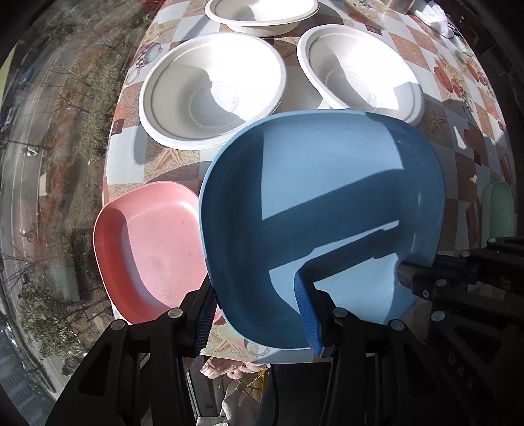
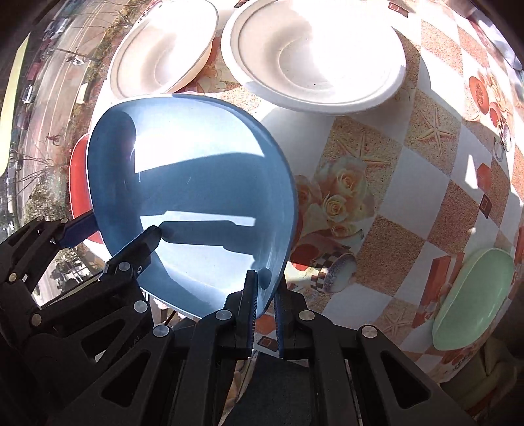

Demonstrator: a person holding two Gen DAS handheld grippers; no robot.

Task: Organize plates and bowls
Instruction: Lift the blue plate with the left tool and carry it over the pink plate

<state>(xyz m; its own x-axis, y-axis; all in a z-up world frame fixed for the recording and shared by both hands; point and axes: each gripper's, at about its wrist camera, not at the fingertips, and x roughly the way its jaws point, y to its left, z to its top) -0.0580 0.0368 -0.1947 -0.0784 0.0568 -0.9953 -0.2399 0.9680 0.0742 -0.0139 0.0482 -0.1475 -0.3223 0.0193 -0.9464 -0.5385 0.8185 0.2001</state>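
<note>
A blue bowl [image 1: 321, 203] is held tilted above the table near its front edge; it also fills the left of the right wrist view [image 2: 196, 183]. My left gripper [image 1: 258, 314] straddles the blue bowl's near rim, one finger inside and one outside. My right gripper [image 2: 265, 295] is shut on the bowl's other rim. A pink bowl [image 1: 154, 249] sits on the table just left of the blue one. Three white paper bowls stand behind: one left [image 1: 213, 88], one right [image 1: 357, 72], one far back [image 1: 262, 14].
A green bowl [image 2: 475, 295] lies at the table's right edge. The table [image 2: 409, 183] has a checked cloth with flowers and starfish. A window with a street far below runs along the left side [image 1: 39, 164].
</note>
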